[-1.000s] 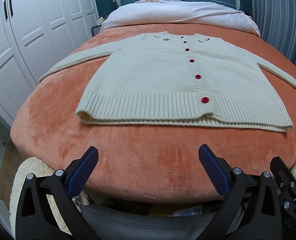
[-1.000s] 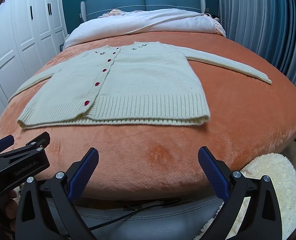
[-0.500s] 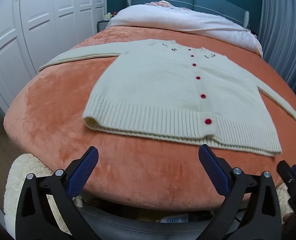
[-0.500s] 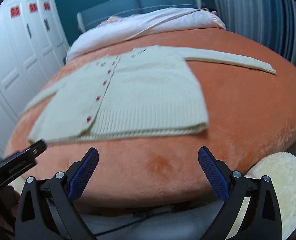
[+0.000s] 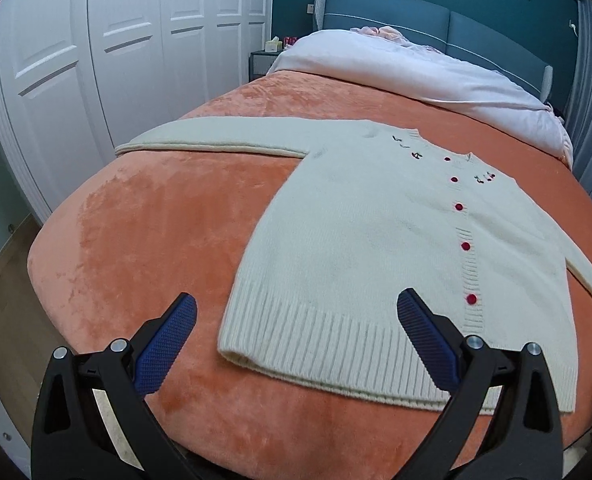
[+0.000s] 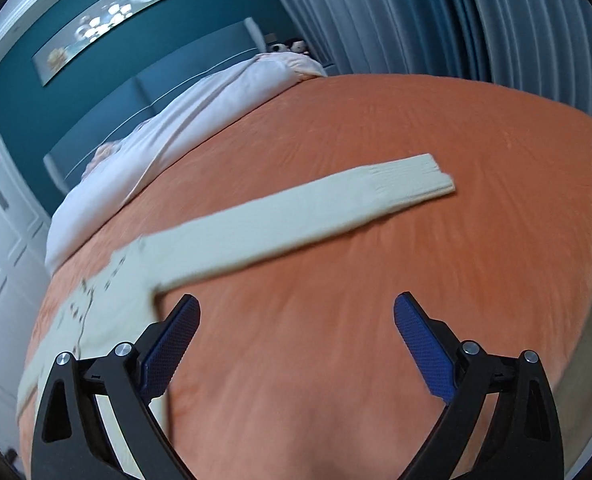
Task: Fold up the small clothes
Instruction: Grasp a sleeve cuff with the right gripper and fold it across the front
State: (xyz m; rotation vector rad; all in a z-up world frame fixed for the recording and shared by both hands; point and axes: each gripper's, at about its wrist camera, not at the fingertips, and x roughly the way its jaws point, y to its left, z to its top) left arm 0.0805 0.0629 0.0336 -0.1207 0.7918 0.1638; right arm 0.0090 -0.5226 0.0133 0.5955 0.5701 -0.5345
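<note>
Right wrist view blurs the cardigan (image 6: 107, 320), its buttons illegible.

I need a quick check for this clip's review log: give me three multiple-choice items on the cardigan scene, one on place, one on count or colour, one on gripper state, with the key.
1. Where does the cardigan lie?
A. flat on the orange blanket
B. on the white pillow
C. on the floor

2. How many red buttons show down its front?
A. two
B. five
C. nine

3. How does the left gripper stand?
A. shut on the hem
B. shut on a sleeve
C. open, holding nothing

Key: 1 A, its body and sleeves are spread on the blanket; 2 B, five red dots run from neck to hem; 3 C, its blue pads stand wide apart above the hem.
</note>
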